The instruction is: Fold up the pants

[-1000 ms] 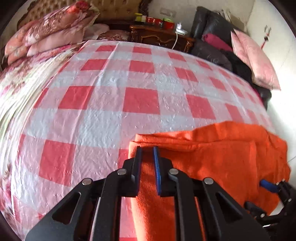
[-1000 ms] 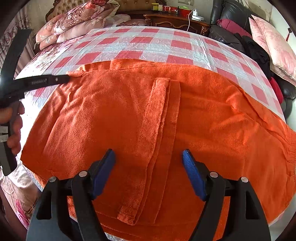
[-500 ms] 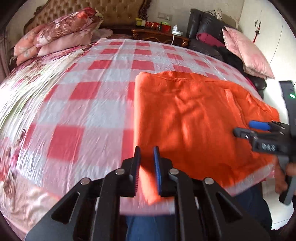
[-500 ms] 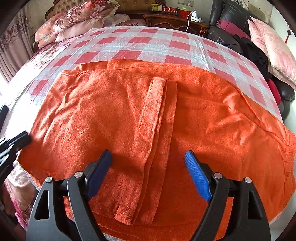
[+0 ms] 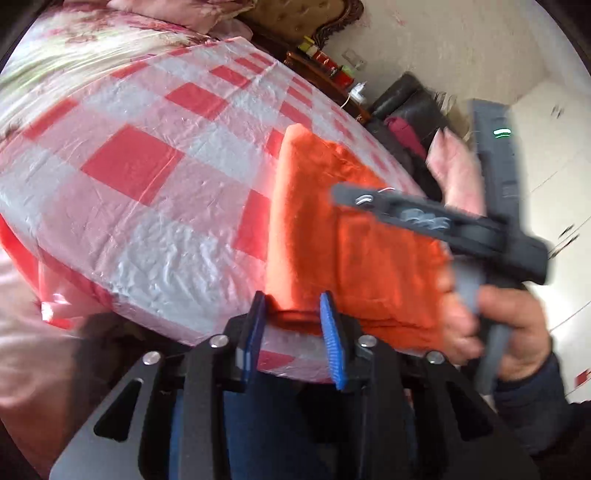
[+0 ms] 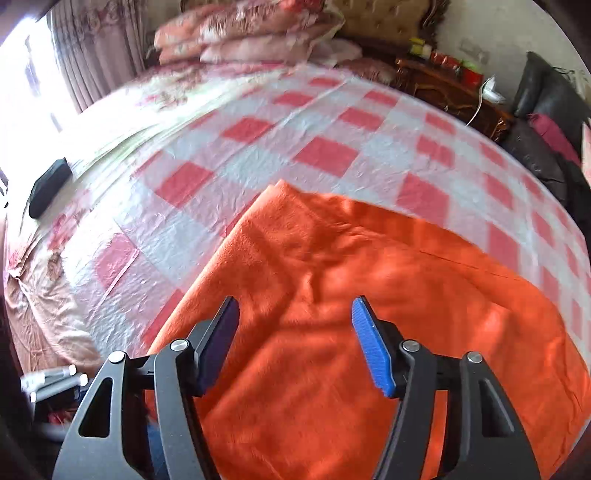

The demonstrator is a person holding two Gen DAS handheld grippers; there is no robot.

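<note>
Orange pants (image 5: pixel 314 229) lie on the red-and-white checked bed cover (image 5: pixel 147 177), reaching its near edge. In the left wrist view my left gripper (image 5: pixel 291 321) is open, its jaws either side of the near left edge of the pants, at the bed's front edge. My right gripper's body (image 5: pixel 436 218), held in a hand, hovers over the pants on the right. In the right wrist view the pants (image 6: pixel 351 295) fill the lower half, and my right gripper (image 6: pixel 295 339) is open wide just above them, holding nothing.
Floral pillows (image 6: pixel 251 33) are stacked at the headboard. A wooden nightstand (image 6: pixel 450 88) with small items and dark cushions (image 6: pixel 546 110) stand at the far right. A black object (image 6: pixel 48 184) lies on the bed's left side. A curtained window (image 6: pixel 55 66) is at left.
My left gripper has opened and pulled back to the near edge of the pants. My right gripper has swung left over the pants and stays open. Both views are tilted and blurred by motion.
</note>
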